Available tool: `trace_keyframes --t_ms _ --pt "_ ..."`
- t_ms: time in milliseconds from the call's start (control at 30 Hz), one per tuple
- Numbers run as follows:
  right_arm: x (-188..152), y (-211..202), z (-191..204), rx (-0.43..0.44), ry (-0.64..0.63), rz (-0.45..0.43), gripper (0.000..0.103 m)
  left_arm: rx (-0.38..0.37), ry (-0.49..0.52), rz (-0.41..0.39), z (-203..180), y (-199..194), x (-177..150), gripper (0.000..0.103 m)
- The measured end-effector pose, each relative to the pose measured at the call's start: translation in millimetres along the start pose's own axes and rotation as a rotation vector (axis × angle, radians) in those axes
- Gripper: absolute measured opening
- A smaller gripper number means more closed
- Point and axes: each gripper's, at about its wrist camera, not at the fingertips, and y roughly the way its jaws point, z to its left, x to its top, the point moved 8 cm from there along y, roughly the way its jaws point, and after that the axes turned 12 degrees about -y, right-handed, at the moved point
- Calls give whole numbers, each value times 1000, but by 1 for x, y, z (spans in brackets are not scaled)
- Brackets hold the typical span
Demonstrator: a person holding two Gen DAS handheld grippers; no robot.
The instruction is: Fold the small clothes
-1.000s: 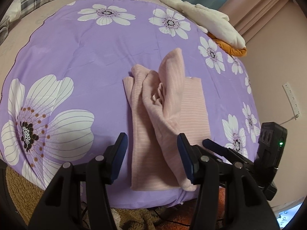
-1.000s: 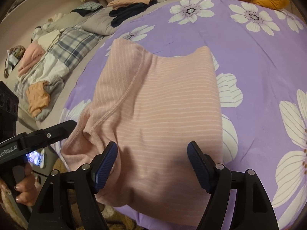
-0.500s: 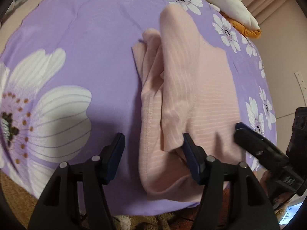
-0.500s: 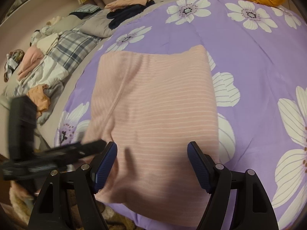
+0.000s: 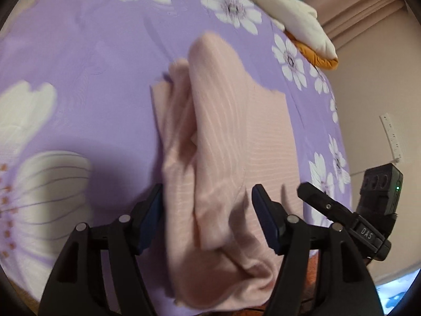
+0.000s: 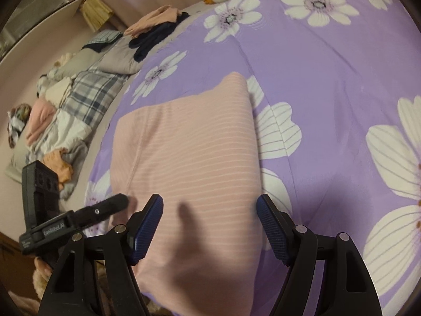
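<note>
Both tools hover low over the pink striped garment (image 5: 236,137) on the purple flowered bed (image 5: 86,84): the left tool (image 5: 208,210) stands wide with rumpled cloth between its pads unpinched, the right tool (image 6: 209,226) wide over the smooth side. A fold looks half made. Next, I'd say, pinch the near edge and carry it over.

Landmark: folded pink striped knit garment (image 6: 189,163) | right of it: bare purple flowered bedspread (image 6: 329,84) | left: heaped clothes and plaid bedding (image 6: 86,92) | beyond: cream-and-orange plush toy (image 5: 294,23)
</note>
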Motion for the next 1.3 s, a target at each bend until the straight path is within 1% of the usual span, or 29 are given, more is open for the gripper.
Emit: trace_keyframes --t_ms 33,100,133,167,200,233,267,300,333,367,400,433,600,700,900,1000,1067,1200,1300 --pt "0 4 -2 -1 4 6 75 5 -5 11 0 5 -1 66" --pt "0 8 -2 5 5 17 74 -6 13 -5 -4 10 2 65" --pt "-1 11 -3 3 14 30 67 -5 20 -9 -6 11 2 59" --pt "-1 13 -5 -4 22 34 63 -11 21 -8 -8 12 3 54" --pt "-1 13 -5 -4 24 32 57 -25 19 1 -11 15 2 46" --pt "1 14 -2 12 15 25 53 -34 20 4 -13 17 2 41" --pt "2 16 0 15 0 25 52 -32 28 3 -15 19 2 38" --pt "2 17 0 8 -14 28 49 -25 34 -2 -16 20 1 35" --pt "2 18 0 4 -22 31 42 -24 35 -8 -18 19 1 31" --pt "3 17 2 6 -25 27 38 -21 36 -15 -20 16 1 30" --pt "4 13 4 13 -28 16 31 -13 41 -28 -25 13 1 29" --pt "6 9 5 16 -30 6 29 -12 46 -38 -28 10 1 29" --pt "22 -14 17 41 -64 -64 27 -21 113 -106 -57 -14 6 28" --pt "39 -35 21 45 -91 -124 27 -29 168 -153 -76 -26 14 29" --pt "70 -55 9 42 -90 -182 27 -51 205 -191 -110 -28 33 29" --pt "83 -63 0 13 -109 -214 27 -57 231 -205 -126 -20 42 29" --pt "90 -64 -9 3 -109 -220 27 -54 243 -205 -132 -13 49 29" --pt "102 -55 -30 -15 -94 -212 27 -42 248 -204 -141 10 65 29" --pt "105 -41 -47 -25 -75 -192 27 -4 241 -178 -138 37 73 29"
